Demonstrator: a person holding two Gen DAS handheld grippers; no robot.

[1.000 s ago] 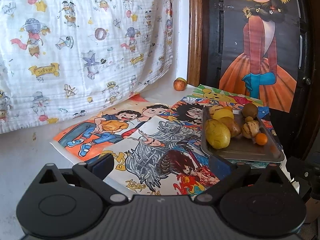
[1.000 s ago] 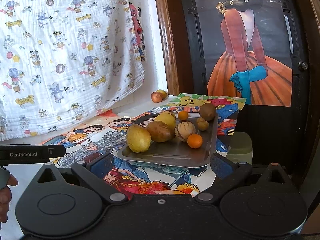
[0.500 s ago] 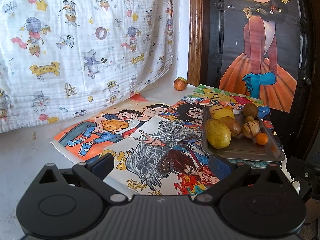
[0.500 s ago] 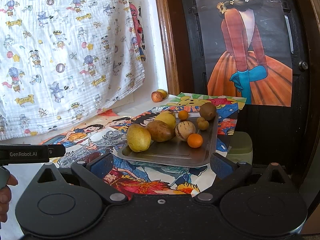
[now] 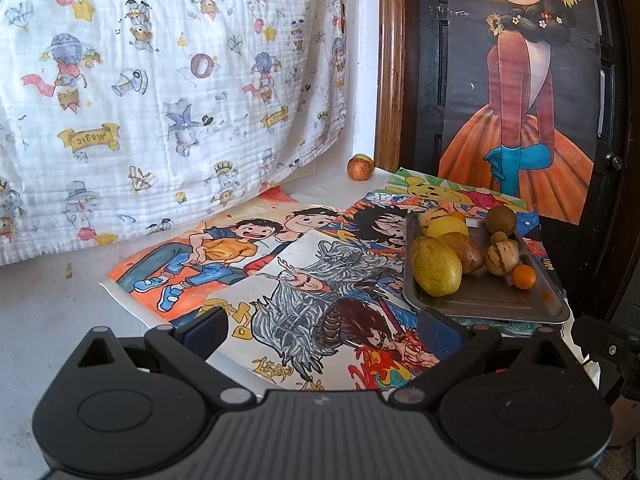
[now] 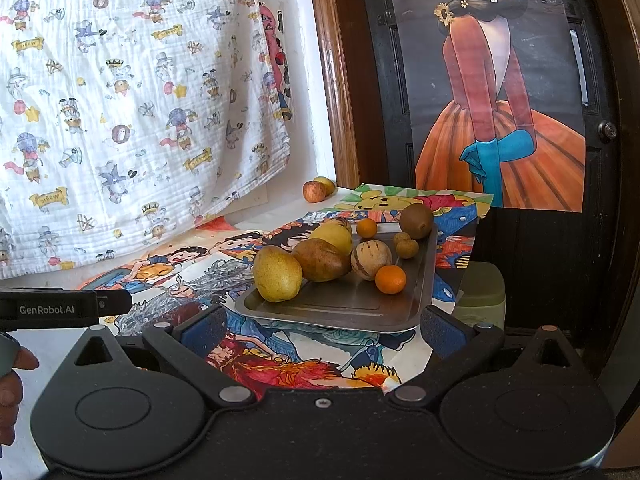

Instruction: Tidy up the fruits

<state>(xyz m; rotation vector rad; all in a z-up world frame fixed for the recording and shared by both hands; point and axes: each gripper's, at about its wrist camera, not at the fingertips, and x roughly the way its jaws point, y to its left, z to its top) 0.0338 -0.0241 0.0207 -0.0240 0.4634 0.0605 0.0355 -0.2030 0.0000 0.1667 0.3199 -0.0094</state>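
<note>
Both grippers wide open and empty, hovering short of the fruit tray.

Just ahead of the right gripper, jaws spread with nothing between them, the metal tray lies on the drawings; the left gripper is equally open and idle, the tray ahead to its right. Nearest on it is the yellow pear, firm, fairly heavy, smooth enough to slip; I would pinch it across its broad belly. Beyond sit a brown pear, a striped melon and a small orange, which is light and prone to roll. Farthest, two loose fruits rest by the door frame. Against the earlier frames nothing has visibly shifted.
</note>
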